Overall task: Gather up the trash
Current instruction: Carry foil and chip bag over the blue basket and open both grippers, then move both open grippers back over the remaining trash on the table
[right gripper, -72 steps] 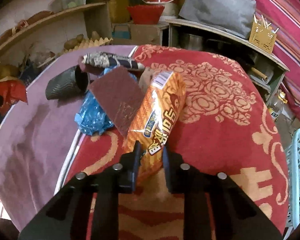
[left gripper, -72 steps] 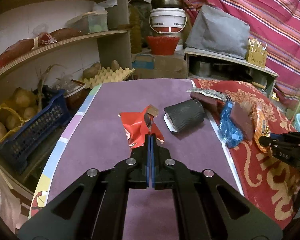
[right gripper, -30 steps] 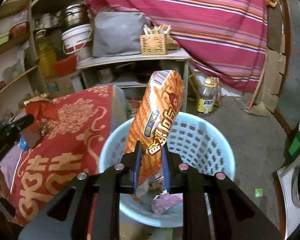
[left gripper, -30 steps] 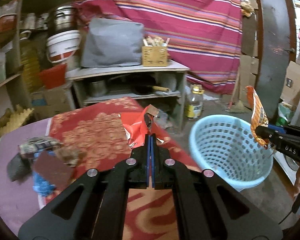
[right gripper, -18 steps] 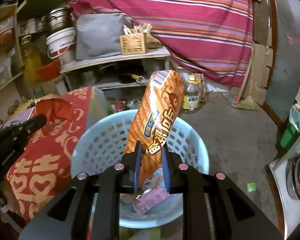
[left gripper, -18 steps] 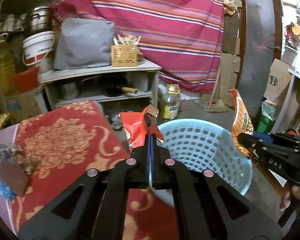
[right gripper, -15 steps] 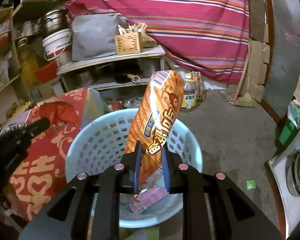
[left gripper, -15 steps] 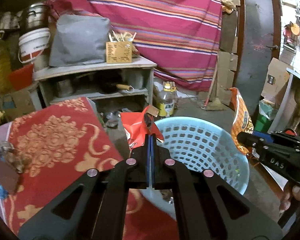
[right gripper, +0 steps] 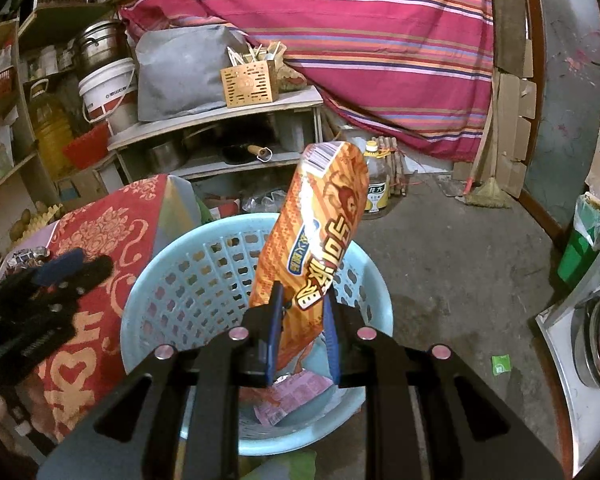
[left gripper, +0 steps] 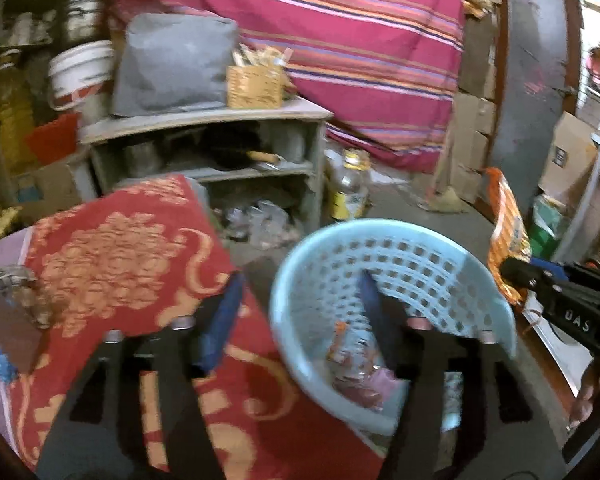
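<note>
Between the pads of the right gripper [right gripper: 300,334], clamped tight: an orange snack wrapper [right gripper: 314,240], long axis standing nearly upright and leaning a little right, lower end pinched, barcode end highest. Directly beneath and just beyond those fingers, the pale blue perforated basket [right gripper: 180,280], already holding a pink wrapper [right gripper: 296,394] and other scraps. Straight down, by that reading, for the wrapper once released; no further reach likely needed. Off to the left, the left gripper [left gripper: 296,312], jaws opening and spread wide over the basket's near rim, nothing visible between them; blur hides whatever may be falling. Right hand plainly the nearer to the orange wrapper, left hand done holding. Under the left fingers, a red cloth with gold pattern [left gripper: 112,248] draped over a table edge touching the basket. Beyond, a bare concrete floor [right gripper: 460,240], a low grey shelf unit [right gripper: 220,120], an oil bottle [right gripper: 376,188], a striped magenta hanging [right gripper: 380,40].
</note>
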Tool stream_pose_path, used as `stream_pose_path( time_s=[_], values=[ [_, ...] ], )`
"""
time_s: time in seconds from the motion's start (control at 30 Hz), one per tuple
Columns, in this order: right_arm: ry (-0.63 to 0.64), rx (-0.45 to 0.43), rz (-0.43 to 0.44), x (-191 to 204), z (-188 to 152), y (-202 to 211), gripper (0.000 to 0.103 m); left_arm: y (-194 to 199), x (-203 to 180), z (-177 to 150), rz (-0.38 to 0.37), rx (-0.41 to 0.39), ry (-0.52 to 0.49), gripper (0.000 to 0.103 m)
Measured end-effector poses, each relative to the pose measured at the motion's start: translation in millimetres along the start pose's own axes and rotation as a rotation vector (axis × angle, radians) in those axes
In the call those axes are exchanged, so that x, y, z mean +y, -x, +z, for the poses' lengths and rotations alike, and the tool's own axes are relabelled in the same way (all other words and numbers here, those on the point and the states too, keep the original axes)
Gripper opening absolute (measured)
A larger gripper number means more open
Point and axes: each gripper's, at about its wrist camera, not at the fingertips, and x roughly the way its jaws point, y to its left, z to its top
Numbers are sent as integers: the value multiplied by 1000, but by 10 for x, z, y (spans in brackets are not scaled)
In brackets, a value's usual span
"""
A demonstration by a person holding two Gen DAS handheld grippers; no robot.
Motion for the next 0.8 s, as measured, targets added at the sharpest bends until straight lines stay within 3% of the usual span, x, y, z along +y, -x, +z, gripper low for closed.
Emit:
stream_pose_path(
  time_s=[0.2, 0.37, 0.47, 0.63, 0.7, 0.8],
  values=[
    [21, 11, 2, 134, -13, -77, 20, 215, 337, 30, 99, -45, 34, 86],
    [41, 28, -12, 278, -4, -176, 22, 355, 612, 17, 169, -61, 51, 90],
    [28, 50, -20, 327, -2, -248, 49, 439, 771, -3, 199, -70, 58, 92],
    [37, 49, -51, 437, 4, -240, 54, 582, 1024, -55, 243, -72, 66, 93],
    [36, 25, -52, 491, 14, -170, 67, 656, 1150, -83, 268, -77, 73, 95],
    [46, -24, -38, 681, 42, -15, 75, 752, 1336, -122, 304, -78, 87, 96]
  ],
)
